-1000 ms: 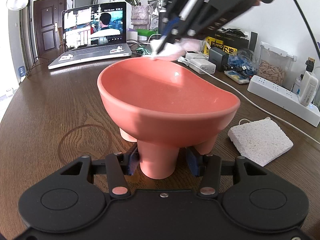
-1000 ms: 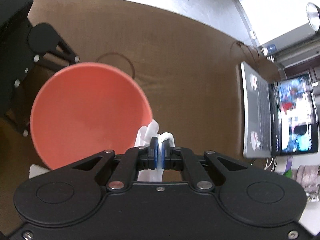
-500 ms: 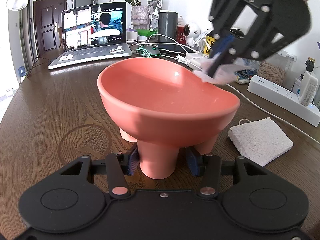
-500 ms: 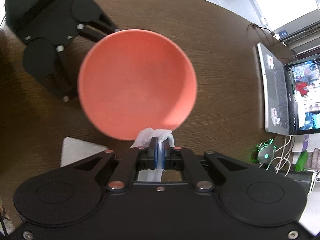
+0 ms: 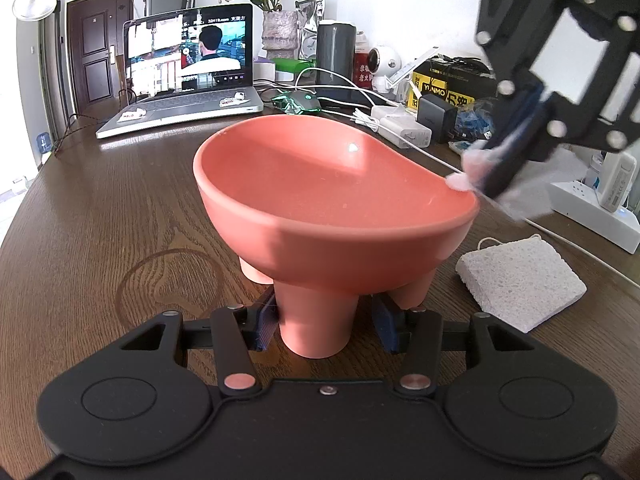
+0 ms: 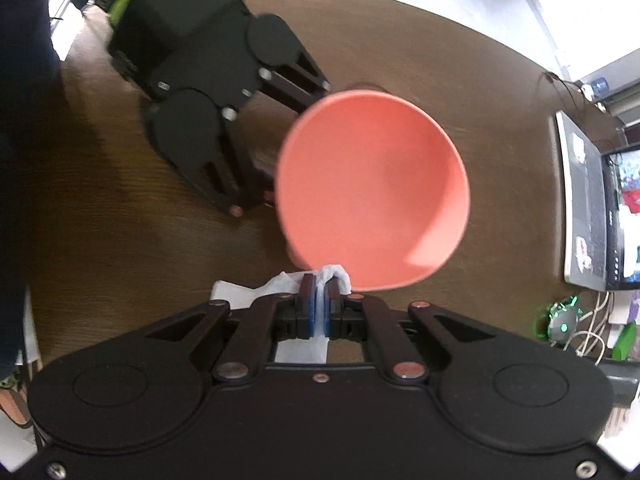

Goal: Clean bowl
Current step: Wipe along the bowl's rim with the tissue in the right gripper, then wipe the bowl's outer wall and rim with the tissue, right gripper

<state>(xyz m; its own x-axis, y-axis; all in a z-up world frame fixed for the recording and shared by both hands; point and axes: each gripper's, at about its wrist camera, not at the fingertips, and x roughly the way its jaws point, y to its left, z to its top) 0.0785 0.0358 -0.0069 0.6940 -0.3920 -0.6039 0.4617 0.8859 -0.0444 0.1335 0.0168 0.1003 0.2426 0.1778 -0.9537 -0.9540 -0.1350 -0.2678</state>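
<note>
Bowl (image 5: 336, 216) leg clamped between left fingers (image 5: 266, 326) | tissue (image 6: 334, 274) pinched in right fingers (image 6: 308, 300), touching rim

Your left black two-finger gripper (image 5: 325, 322) sits low & level, blue pads clamped either side of one leg of the salmon-pink footed bowl (image 5: 336, 216). Your right black two-finger gripper (image 6: 319, 300) is raised, tilted down, jaws closed tight on a crumpled white tissue (image 6: 334, 274) at the bowl's rim.

Right gripper (image 6: 319, 300) fingers (image 6: 307, 306) pinching white tissue (image 6: 334, 274) at the pink bowl (image 6: 374, 200) rim's six o'clock, over brown worktop (image 6: 120, 208).
</note>
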